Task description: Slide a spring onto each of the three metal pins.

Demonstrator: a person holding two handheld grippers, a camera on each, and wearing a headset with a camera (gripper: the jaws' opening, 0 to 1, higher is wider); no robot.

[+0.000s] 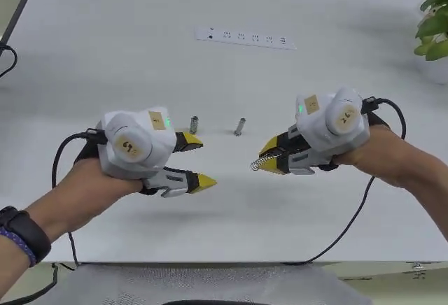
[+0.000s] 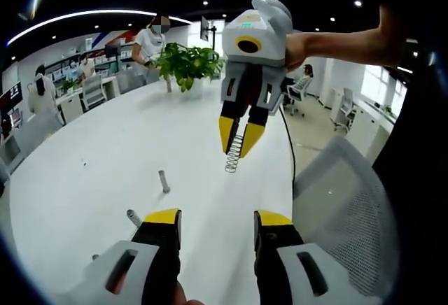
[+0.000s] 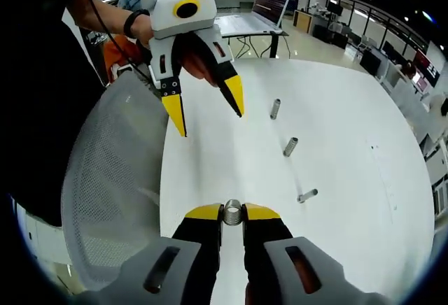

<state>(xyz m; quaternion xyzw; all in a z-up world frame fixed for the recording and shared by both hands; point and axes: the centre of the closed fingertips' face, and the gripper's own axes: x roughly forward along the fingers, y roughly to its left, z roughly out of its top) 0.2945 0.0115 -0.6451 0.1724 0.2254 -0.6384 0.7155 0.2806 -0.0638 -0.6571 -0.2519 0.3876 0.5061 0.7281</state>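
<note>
My right gripper (image 1: 269, 157) is shut on a small steel spring (image 1: 260, 163), which sticks out past its yellow tips (image 3: 232, 212) and hangs above the white table. My left gripper (image 1: 199, 160) faces it, open, with nothing between its fingers (image 2: 218, 219). Two short grey metal pins (image 1: 194, 124) (image 1: 239, 126) sit on the table just beyond the grippers. The right gripper view shows three pins in a row (image 3: 275, 108) (image 3: 290, 146) (image 3: 306, 195), the nearest lying on its side. From the left gripper view, the right gripper (image 2: 241, 133) hangs with the spring (image 2: 233, 154) pointing down.
A white power strip (image 1: 245, 38) lies further back on the table (image 1: 315, 214). A potted plant (image 1: 434, 18) stands at the far right corner. A mesh chair back (image 1: 210, 284) is at the near edge. Cables trail from both grippers.
</note>
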